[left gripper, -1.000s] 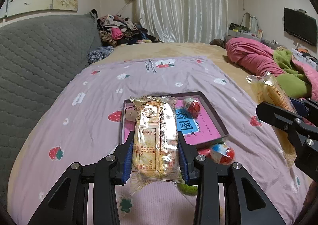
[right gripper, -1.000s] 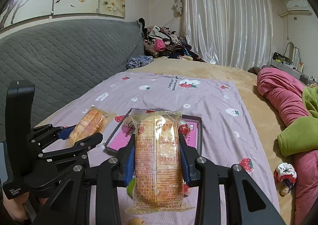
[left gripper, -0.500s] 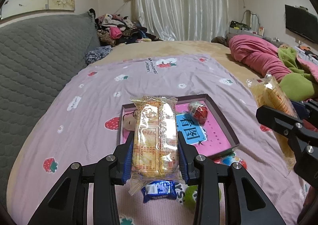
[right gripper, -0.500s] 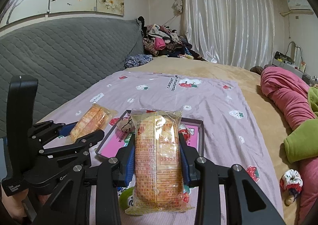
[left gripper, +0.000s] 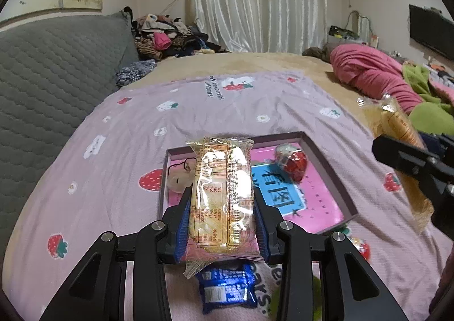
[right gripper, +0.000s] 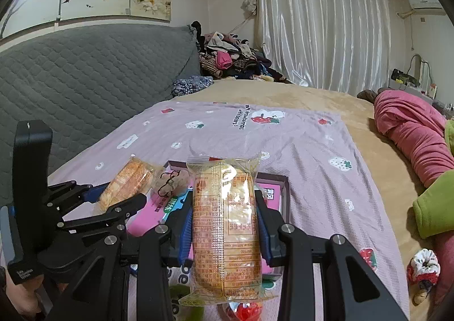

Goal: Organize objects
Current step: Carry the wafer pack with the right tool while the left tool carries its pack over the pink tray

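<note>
You have drawn both grippers back from the tray (left gripper: 326,163), the left gripper (left gripper: 221,224) and right gripper (right gripper: 225,224) each clamping a wafer packet (left gripper: 220,193), so neither is placed yet.

Over the last second the left hand-held gripper (left gripper: 221,204) has drawn back toward the near edge of the bed, so the shallow dark-rimmed tray with the pink printed floor (left gripper: 323,159) now lies farther ahead of its fingertips. A blue foil snack packet (left gripper: 227,287), hidden a second ago, has come into sight directly beneath the gripper, and the round red-and-white wrapped sweet (left gripper: 360,247) has slid to its lower right. Seen from the right hand-held gripper (right gripper: 224,224), the left one now sits higher and closer on its left.
</note>
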Demonstrator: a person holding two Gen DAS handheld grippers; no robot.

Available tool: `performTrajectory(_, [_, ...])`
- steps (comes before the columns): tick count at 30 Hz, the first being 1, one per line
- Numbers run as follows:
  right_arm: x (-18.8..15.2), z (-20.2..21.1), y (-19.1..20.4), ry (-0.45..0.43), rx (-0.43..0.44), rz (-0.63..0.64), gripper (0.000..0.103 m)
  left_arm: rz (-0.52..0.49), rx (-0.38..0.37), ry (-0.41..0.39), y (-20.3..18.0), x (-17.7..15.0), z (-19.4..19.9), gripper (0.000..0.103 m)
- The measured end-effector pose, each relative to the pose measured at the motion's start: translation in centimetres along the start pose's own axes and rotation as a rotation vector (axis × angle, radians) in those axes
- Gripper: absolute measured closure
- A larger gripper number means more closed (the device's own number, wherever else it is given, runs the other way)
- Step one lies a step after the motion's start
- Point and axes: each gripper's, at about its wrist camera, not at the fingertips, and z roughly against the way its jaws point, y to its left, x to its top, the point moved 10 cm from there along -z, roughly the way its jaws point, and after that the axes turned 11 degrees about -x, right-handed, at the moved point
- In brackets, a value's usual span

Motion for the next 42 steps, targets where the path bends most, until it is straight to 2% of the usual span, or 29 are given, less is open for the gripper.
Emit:
performTrajectory(7, [0.0, -2.9, -0.6, 0.008, 0.002, -0.025, 0.065, 0.033, 0.009, 0.011, 1.8, -0.2, -2.9, 0.063])
performTrajectory(14, [-0.1, -5.9, -2.1, 0.002, -0.006, -0.059, 0.065, 0.110, 0.003, 0.016, 4.9, -0.5, -5.5, 0.063])
performTrajectory(24, [-2.2, -9.6, -3.1, 0.036, -0.015, -0.038, 0.065, 0.100, 0.033, 0.041, 5.9, -3.0, -8.8, 0.063])
performTrajectory(33, [-5.4, -13.2, -2.2, 0.157, -0.019, 0.021, 0.065, 0.087, 0.034, 0.088, 6.2, -4.4, -11.1, 0.063])
performTrajectory(42, [-7.2, -14.8, -2.0, 0.229, -0.047, 0.074, 0.065, 0.087, 0.016, 0.124, 5.9, -5.3, -12.4, 0.063])
